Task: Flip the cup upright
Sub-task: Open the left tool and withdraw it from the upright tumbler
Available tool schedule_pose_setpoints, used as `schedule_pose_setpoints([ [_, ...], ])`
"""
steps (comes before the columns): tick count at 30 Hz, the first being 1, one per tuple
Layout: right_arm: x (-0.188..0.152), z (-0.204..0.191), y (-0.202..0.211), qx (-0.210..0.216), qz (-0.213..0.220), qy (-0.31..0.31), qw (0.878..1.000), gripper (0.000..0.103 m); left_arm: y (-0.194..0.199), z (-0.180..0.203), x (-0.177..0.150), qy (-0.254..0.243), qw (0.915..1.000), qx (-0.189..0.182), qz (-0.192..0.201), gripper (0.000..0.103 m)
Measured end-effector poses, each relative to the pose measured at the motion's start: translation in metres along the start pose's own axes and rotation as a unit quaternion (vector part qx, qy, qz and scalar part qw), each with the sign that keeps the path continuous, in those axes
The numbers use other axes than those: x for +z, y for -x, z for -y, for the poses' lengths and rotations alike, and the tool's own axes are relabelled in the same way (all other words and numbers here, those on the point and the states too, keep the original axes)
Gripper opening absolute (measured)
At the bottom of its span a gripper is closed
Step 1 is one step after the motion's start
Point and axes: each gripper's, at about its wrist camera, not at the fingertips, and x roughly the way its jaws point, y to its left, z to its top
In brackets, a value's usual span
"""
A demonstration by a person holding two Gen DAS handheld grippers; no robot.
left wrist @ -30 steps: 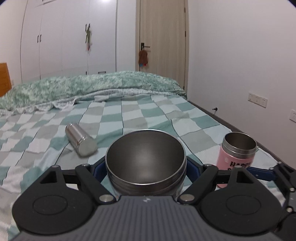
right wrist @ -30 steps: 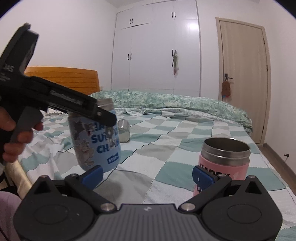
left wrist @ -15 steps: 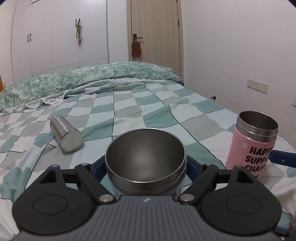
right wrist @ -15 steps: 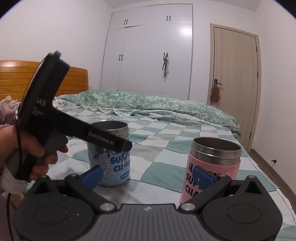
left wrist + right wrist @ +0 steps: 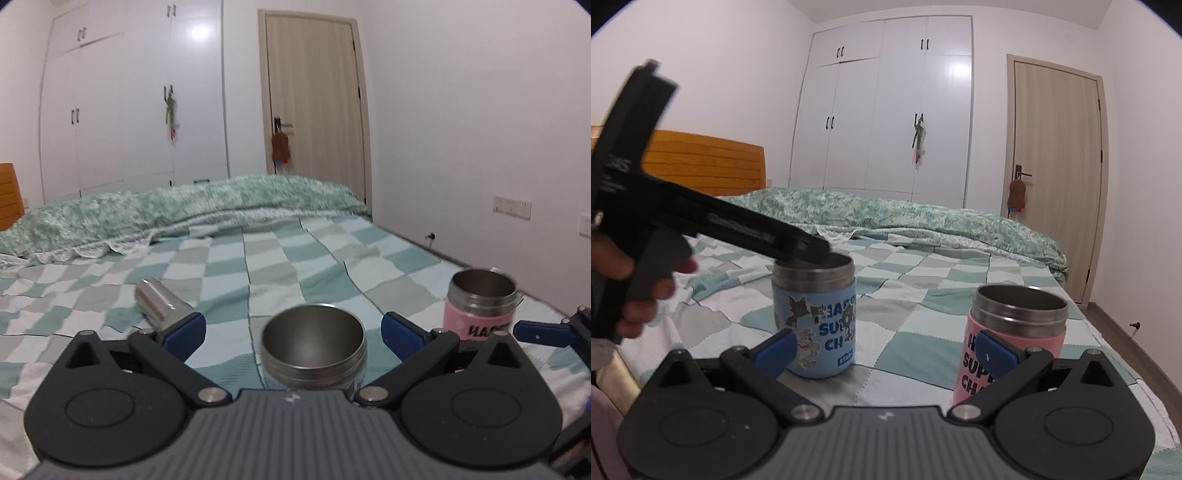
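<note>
The blue cup (image 5: 816, 317) stands upright on the checked bedspread, mouth up; it also shows in the left wrist view (image 5: 314, 349). My left gripper (image 5: 293, 328) is open, its blue pads wide apart on either side of the cup and clear of it. From the right wrist view the left gripper's body hangs over the cup's rim. My right gripper (image 5: 884, 349) is open and empty, low over the bed. A pink cup (image 5: 1015, 332) stands upright beside the right pad; it also shows in the left wrist view (image 5: 480, 304).
A bare steel cup (image 5: 160, 304) lies on its side on the bedspread (image 5: 295, 266), far left. A rumpled green quilt (image 5: 177, 210) lies across the bed's far end. A wooden headboard (image 5: 701, 166) is at left. The bed's edge runs along the right.
My left gripper has opened and let go of the blue cup, which now stands on the bed. The gripper has drawn back and risen a little. The right gripper has barely moved.
</note>
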Motion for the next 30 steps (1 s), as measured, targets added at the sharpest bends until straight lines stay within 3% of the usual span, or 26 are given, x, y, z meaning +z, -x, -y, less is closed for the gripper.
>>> schedule_pose_setpoints([
  [6,0.007,-0.013,0.033,-0.008,0.014,-0.004,1.0,0.103,0.063,-0.011,-0.008,0.012,0.9996,0.01,0.024,0.103],
  [13,-0.005,-0.029,0.071,-0.026,0.022,-0.004,0.999,0.103,0.108,-0.022,-0.057,0.034,0.9987,0.034,0.02,0.103],
  [23,-0.038,-0.045,0.095,-0.063,0.037,-0.006,0.997,0.103,0.133,-0.016,-0.125,0.026,0.993,0.1,0.058,0.103],
  [30,-0.05,-0.045,0.098,-0.081,0.058,-0.011,0.995,0.103,0.139,-0.014,-0.135,0.043,0.9882,0.121,0.083,0.103],
])
